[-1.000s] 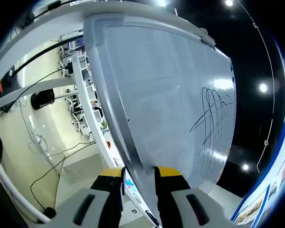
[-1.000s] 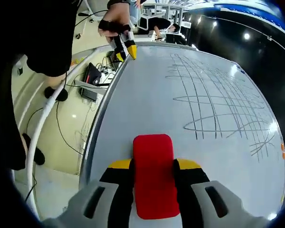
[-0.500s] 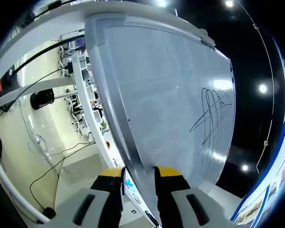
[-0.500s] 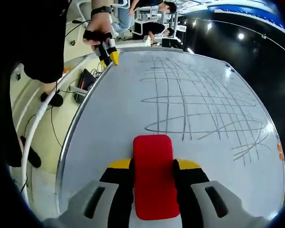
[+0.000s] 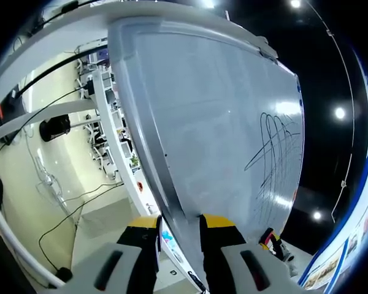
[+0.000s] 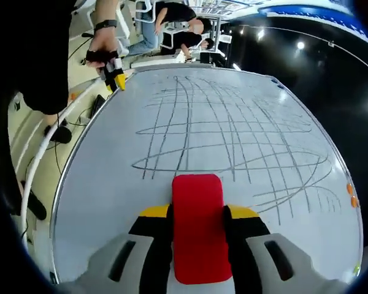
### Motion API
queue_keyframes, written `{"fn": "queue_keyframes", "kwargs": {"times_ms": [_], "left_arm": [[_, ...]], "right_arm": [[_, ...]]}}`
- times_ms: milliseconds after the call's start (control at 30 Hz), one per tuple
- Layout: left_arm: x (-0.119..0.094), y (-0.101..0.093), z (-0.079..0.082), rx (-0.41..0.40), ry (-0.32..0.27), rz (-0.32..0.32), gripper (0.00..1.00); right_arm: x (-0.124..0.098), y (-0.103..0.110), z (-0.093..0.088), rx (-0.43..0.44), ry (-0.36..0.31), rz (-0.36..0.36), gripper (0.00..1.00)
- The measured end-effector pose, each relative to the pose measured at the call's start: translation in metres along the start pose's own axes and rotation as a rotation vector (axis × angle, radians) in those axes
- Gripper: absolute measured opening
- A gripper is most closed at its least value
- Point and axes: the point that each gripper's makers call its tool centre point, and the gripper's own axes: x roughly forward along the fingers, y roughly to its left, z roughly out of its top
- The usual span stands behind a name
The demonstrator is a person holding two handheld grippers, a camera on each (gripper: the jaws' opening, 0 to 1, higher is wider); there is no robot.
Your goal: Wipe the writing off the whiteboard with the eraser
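Whiteboard (image 6: 110, 184) (grey-framed) carries crossed pen lines (image 6: 233, 131); floor (image 5: 30, 177) carries cables (image 5: 67, 214).

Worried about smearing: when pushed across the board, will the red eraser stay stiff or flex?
Probably stiff: the red eraser keeps straight edges between the right gripper's jaws. It looks light and likely slides easily on the glossy whiteboard.

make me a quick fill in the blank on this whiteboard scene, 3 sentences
1. The right gripper is shut on an eraser whose colour is ____.
2. The left gripper has its jaws on either side of the ____ of the whiteboard.
3. The scribbled lines on the board are still ____ by the eraser.

Missing words: red; edge; untouched
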Motion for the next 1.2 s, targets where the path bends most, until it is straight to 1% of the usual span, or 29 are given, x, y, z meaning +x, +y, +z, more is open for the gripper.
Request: {"fn": "queue_keyframes", "kwargs": {"times_ms": [133, 267, 367, 433, 533, 600, 667, 833, 933, 1067, 1200], "left_arm": [[0.0, -0.001, 0.001, 0.003, 0.002, 0.008, 0.28], [0.0, -0.001, 0.0, 0.007, 0.005, 0.007, 0.28], [0.0, 0.0, 0.0, 0.004, 0.004, 0.008, 0.28], [0.0, 0.0, 0.0, 0.005, 0.007, 0.006, 0.28], [0.0, 0.0, 0.001, 0.006, 0.012, 0.004, 0.28], [0.0, -0.001, 0.001, 0.005, 0.011, 0.007, 0.28], [0.0, 0.0, 0.001, 0.008, 0.006, 0.009, 0.28], [0.001, 0.0, 0.0, -0.007, 0.004, -0.009, 0.28], [0.001, 0.0, 0.0, -0.007, 0.006, -0.009, 0.28], [0.001, 0.0, 0.001, -0.008, 0.008, -0.012, 0.27], [0.001, -0.001, 0.0, -0.008, 0.015, -0.016, 0.27]], "right_arm": [[0.002, -0.014, 0.001, -0.017, 0.001, 0.007, 0.34], [0.003, -0.033, -0.001, -0.049, -0.001, 0.035, 0.34], [0.004, -0.038, -0.002, -0.06, 0.002, 0.046, 0.34], [0.004, -0.044, -0.003, -0.052, 0.001, 0.044, 0.34], [0.004, -0.061, -0.002, -0.022, 0.002, 0.013, 0.34], [0.006, -0.07, -0.002, -0.011, 0.003, 0.014, 0.34], [0.008, -0.073, -0.004, -0.022, 0.005, 0.028, 0.34], [0.006, -0.085, -0.003, -0.033, 0.013, 0.031, 0.34], [0.009, -0.098, -0.008, -0.003, 0.016, 0.005, 0.34], [0.014, -0.099, -0.011, -0.027, 0.021, 0.028, 0.34], [0.013, -0.102, -0.012, -0.04, 0.021, 0.039, 0.34]]}}
